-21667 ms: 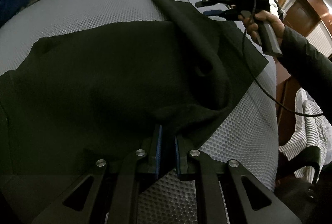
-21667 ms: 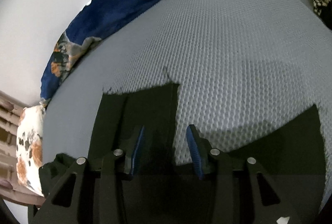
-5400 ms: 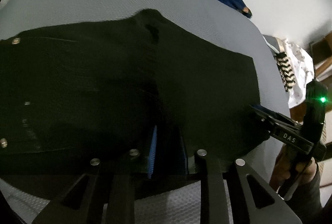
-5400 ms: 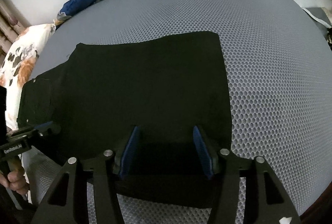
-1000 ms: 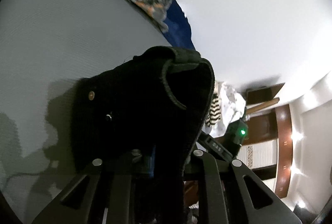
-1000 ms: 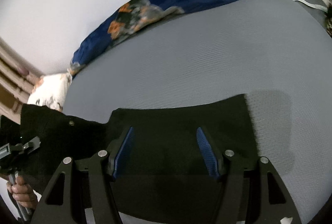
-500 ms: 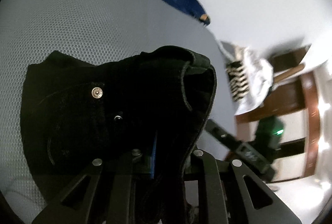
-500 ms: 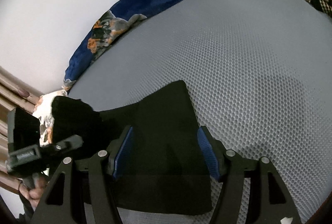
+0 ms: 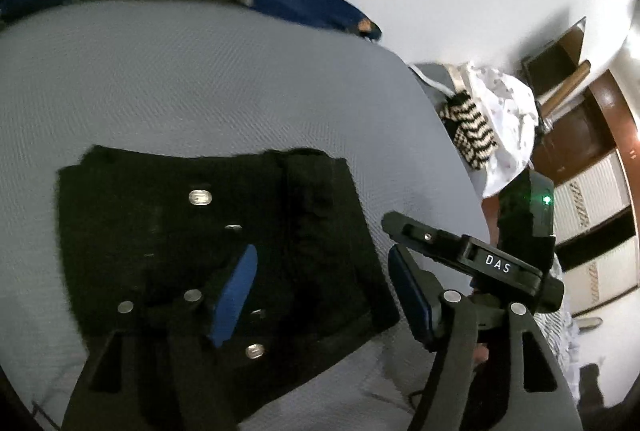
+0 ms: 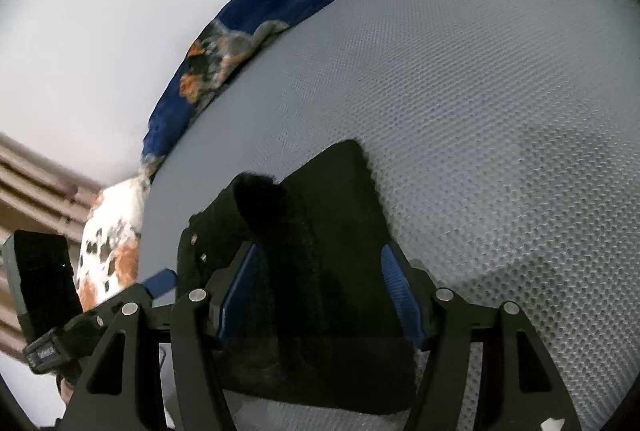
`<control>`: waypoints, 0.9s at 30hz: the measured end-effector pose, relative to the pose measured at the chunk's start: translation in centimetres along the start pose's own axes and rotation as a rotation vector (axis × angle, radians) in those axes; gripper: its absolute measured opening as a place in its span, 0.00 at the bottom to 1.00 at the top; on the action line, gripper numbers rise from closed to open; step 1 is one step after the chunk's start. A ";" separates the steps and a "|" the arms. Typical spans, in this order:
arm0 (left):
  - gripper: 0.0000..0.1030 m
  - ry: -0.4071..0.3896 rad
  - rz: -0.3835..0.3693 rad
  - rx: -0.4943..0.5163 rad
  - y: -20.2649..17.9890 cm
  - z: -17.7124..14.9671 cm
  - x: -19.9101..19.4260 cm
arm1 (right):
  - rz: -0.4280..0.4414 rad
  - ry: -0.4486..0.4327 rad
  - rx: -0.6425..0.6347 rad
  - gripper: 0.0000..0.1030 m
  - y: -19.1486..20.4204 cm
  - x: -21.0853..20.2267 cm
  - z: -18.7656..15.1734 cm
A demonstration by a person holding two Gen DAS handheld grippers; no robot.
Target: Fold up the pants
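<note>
Your one pair of black fabric pants point(image 9: 208, 231) is lying folded into a compact, roughly square bundle on the grey mesh-textured mattress point(image 9: 200, 79), silver rivets facing up and one thick fold bulging at its far edge. Your left hand-held gripper point(image 9: 324, 295) is angling downward over the bundle, its jaws opening; the pants are lying beneath the blue pads, which are not pressing on them. Your right hand-held gripper point(image 10: 320, 295) is also tilting downward, jaws standing apart astride the bundle's near edge, gripping nothing. Two grippers are showing, each with two blue pads. One dark blue floral blanket point(image 10: 280, 3) is lining the mattress's far side.
</note>
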State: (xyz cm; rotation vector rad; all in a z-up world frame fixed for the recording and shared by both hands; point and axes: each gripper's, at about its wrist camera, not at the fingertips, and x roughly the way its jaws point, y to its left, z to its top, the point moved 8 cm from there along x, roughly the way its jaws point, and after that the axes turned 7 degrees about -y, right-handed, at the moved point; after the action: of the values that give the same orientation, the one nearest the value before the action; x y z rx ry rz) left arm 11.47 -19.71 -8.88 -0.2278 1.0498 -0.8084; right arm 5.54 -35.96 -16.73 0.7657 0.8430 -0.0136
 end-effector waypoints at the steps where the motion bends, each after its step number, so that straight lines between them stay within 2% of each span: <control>1: 0.68 -0.013 0.030 -0.006 0.7 0.1 -0.2 | 0.023 0.022 -0.005 0.60 0.3 0.2 -0.2; 8: 0.68 -0.096 0.224 -0.095 8.3 -1.7 -4.3 | 0.123 0.163 -0.178 0.60 3.0 2.1 -1.8; 13: 0.68 -0.090 0.317 -0.162 12.6 -4.4 -6.0 | 0.139 0.221 -0.248 0.60 3.5 3.5 -2.0; 17: 0.68 -0.077 0.335 -0.217 13.9 -5.8 -6.1 | 0.125 0.244 -0.249 0.60 3.1 5.1 -1.5; 27: 0.68 -0.052 0.340 -0.270 15.1 -6.4 -5.0 | 0.211 0.247 -0.165 0.60 3.9 7.9 -0.4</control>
State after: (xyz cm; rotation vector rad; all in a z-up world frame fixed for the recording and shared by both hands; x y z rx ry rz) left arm 12.13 -4.47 -16.74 -0.2875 1.1099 -0.3524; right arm 11.87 -30.64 -19.89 0.7057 0.9803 0.3400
